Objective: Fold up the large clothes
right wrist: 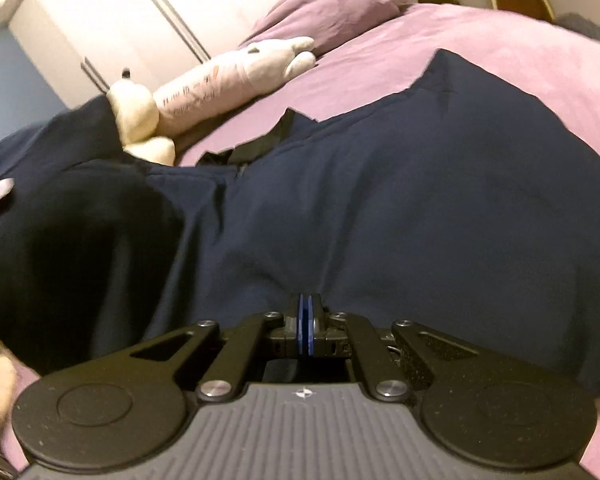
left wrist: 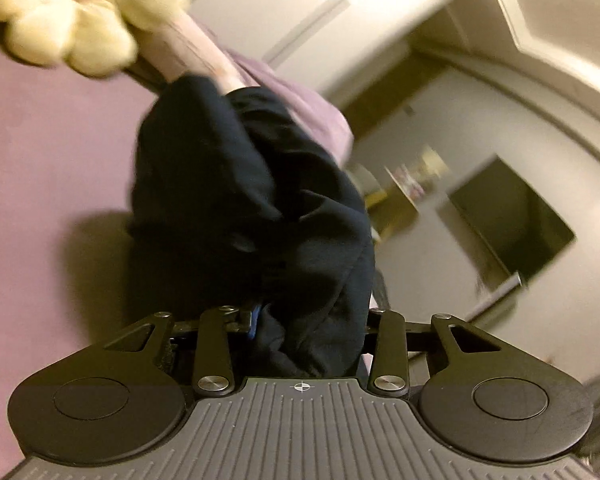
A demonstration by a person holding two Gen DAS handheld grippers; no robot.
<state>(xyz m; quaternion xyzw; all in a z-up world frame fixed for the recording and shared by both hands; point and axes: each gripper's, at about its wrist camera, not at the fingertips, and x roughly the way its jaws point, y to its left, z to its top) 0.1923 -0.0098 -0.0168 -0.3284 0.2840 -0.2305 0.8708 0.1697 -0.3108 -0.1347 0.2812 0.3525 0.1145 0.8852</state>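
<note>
— Two grippers: what grips the navy garment (right wrist: pixel 380 200)?
— It lies on the pink bed (right wrist: pixel 500 40); left gripper (left wrist: pixel 300 320) seems clamped on a bunched fold, though it's blurred. Right gripper (right wrist: pixel 305 316) is closed, pads together.

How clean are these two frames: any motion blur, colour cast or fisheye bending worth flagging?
Left wrist view: heavy motion blur on the yellow plush and the room behind; the dark garment shows almost no detail and casts a shadow on the pink bedding. Right wrist view: sharper, mild blur at the left edge, warm dim light, the bed edge bowed by the fisheye.
</note>
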